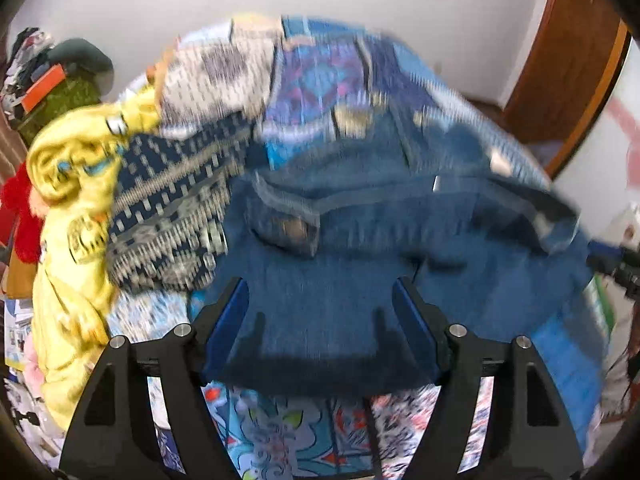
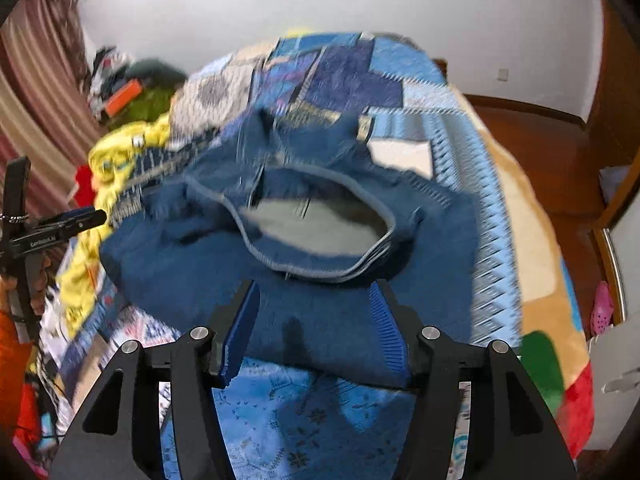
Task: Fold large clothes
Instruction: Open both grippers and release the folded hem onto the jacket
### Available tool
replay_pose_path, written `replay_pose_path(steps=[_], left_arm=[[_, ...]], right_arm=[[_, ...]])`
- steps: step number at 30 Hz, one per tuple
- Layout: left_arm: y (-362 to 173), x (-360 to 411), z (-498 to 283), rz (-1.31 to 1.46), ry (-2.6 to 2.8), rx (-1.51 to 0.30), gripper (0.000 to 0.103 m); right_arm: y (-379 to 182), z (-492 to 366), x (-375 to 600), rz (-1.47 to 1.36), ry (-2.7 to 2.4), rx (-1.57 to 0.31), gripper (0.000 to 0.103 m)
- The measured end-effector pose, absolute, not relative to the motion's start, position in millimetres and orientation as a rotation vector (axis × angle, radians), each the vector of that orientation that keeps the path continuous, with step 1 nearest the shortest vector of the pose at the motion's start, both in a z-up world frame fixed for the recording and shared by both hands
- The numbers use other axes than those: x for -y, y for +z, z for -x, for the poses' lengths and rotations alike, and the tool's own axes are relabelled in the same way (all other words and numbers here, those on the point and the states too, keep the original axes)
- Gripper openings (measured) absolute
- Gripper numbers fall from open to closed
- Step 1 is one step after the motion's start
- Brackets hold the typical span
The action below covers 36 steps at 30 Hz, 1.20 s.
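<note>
**Between both open claws, a sweater waiting to be squared**

Ahead of both claws lies the dark blue knitted sweater (image 1: 340, 288), rumpled on the blue patchwork bedspread (image 2: 352, 80), its grey-lined neck opening (image 2: 320, 224) gaping upward just beyond the right claw (image 2: 316, 320). That claw has its blue-padded fingers (image 2: 384, 320) spread apart, the sweater's near edge lying between them, nothing pinched yet as far as the blurred picture shows. The left claw (image 1: 324, 316) is likewise spread wide, its fingers (image 1: 228, 320) straddling the sweater's near hem.

To the left claw's left sit a navy-and-cream patterned knit garment (image 1: 172, 208) and a bright yellow garment (image 1: 72, 200), heaped against the blue one; beyond them, a red plush shape (image 1: 20, 208). Past the sweater, farther along the bed, is a pale grey-patterned cloth (image 1: 224, 76).

Judging by the bunching, the step in hand is gripping the near hem to spread or fold. To do it well, each claw should close on one corner of the hem only, through both layers, then lift evenly so the body hangs flat. Dragging toward the left risks snagging the patterned knit. Motion blur hides finer creases.
</note>
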<state>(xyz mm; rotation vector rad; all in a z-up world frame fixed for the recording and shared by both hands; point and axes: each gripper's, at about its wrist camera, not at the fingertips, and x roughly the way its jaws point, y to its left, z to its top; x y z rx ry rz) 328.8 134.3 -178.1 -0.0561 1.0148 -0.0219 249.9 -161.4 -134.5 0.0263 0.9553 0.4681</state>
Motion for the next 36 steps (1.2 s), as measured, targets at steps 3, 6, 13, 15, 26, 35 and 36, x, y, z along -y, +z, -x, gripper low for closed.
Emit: replay_pose_path(steps=[3, 6, 13, 15, 26, 35, 36], left_arm=[[-212, -134, -337, 0.083, -0.032, -1.093, 0.073], [-228, -141, -346, 0.136, -0.016, -1.09, 0.08], [-233, -147, -391, 0.099, 0.028, -1.081, 0.087], [-233, -148, -410, 0.058, 0.052, -1.077, 0.087], [-211, -187, -465, 0.04, 0.23, -0.98, 0.086], [-145, -204, -406, 0.12, 0.151, -0.853, 0.086], [-138, -206, -397, 0.137, 0.136, -0.845, 0.086]], right_arm=[[-153, -255, 147, 0.007, 0.479, -1.006, 0.054], [-164, -260, 133, 0.075, 0.471, -1.018, 0.056], [-178, -299, 114, 0.126, 0.489, -1.068, 0.063], [-178, -316, 113, 0.133, 0.452, -1.064, 0.063], [-181, -391, 167, 0.04, 0.115, -1.063, 0.056], [-132, -341, 172, 0.021, 0.201, -0.97, 0.059], [-126, -336, 168, 0.019, 0.224, -0.957, 0.059]])
